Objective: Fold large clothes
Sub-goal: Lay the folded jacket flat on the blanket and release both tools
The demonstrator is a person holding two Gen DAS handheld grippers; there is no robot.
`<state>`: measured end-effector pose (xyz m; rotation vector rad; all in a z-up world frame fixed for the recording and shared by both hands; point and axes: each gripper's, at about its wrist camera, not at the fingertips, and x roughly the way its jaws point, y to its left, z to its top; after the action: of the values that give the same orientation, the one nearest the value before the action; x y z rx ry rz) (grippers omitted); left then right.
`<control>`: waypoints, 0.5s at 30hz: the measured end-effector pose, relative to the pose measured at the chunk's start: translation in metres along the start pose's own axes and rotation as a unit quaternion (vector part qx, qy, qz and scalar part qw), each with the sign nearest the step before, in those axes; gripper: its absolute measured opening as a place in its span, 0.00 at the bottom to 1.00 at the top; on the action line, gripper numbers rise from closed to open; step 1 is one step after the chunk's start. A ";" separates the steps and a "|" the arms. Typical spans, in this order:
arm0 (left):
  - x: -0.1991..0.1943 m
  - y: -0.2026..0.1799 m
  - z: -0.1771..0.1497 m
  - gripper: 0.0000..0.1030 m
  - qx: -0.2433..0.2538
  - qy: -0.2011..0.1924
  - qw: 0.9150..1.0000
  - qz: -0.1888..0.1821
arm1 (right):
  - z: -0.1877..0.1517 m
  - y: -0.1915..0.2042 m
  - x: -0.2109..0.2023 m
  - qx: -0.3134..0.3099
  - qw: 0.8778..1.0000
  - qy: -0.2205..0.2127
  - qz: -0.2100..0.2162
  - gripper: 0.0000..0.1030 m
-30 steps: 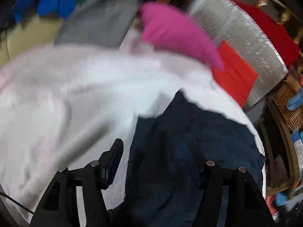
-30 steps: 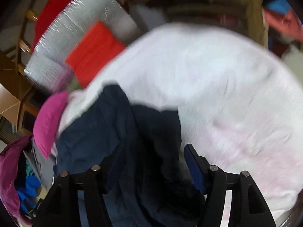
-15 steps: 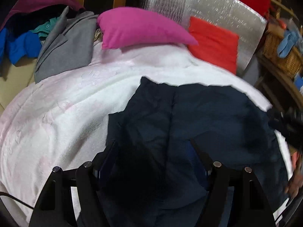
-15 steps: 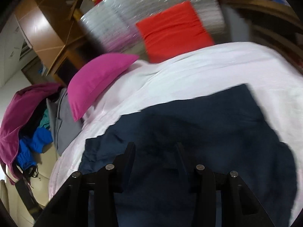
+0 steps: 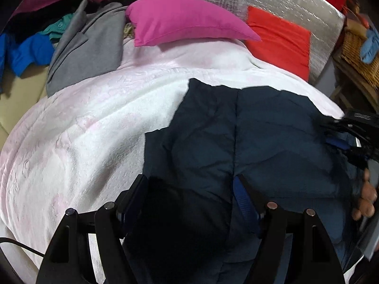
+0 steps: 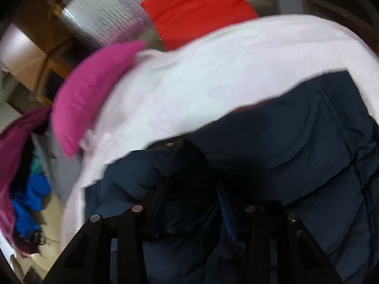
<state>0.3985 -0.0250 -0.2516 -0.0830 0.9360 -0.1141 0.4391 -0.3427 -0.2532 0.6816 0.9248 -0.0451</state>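
Navy quilted jacket [image 5: 236, 137] spread on white blanket [image 5: 94, 130] of bed. Left hand-held gripper [image 5: 189, 189] clamping bunched hem; right hand-held gripper [image 6: 191, 187] pinching dark fabric fold. Risk: slippery padding sliding free, skewing fold.

Dark navy quilted jacket [image 5: 236, 137], creased, spread across white blanket [image 5: 94, 130].

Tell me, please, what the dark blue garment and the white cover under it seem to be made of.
Dark blue garment: probably thin woven synthetic, padded; matte, crinkled, with stitched quilt lines. White cover: seemingly plush fleece; fuzzy nap, faint pink embossed pattern.
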 end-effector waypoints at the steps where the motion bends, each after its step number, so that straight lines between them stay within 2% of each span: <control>1: -0.001 0.002 0.000 0.73 -0.007 -0.001 1.000 -0.002 | -0.003 0.004 -0.008 -0.002 1.000 -0.012 0.025 0.45; 4: -0.003 0.003 -0.001 0.73 -0.013 -0.004 1.000 -0.002 | -0.005 0.025 -0.019 -0.031 0.998 -0.028 0.057 0.45; 7: -0.004 0.000 -0.001 0.73 -0.005 -0.009 1.000 0.004 | -0.006 0.056 -0.007 -0.071 0.995 -0.012 0.072 0.45; 9: -0.003 -0.001 -0.002 0.73 -0.002 -0.009 1.000 0.006 | -0.006 0.069 0.010 -0.085 0.994 0.000 0.066 0.45; 12: -0.002 0.000 -0.001 0.73 0.000 -0.010 1.000 0.006 | -0.006 0.065 0.039 -0.061 0.996 0.023 0.058 0.45; 15: -0.001 0.000 -0.002 0.73 0.006 -0.011 1.000 0.004 | 0.001 0.048 0.061 -0.014 0.998 0.022 0.060 0.45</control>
<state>0.3963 -0.0250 -0.2519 -0.0691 0.9129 -0.1115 0.4929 -0.2899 -0.2732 0.7139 0.9239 0.0892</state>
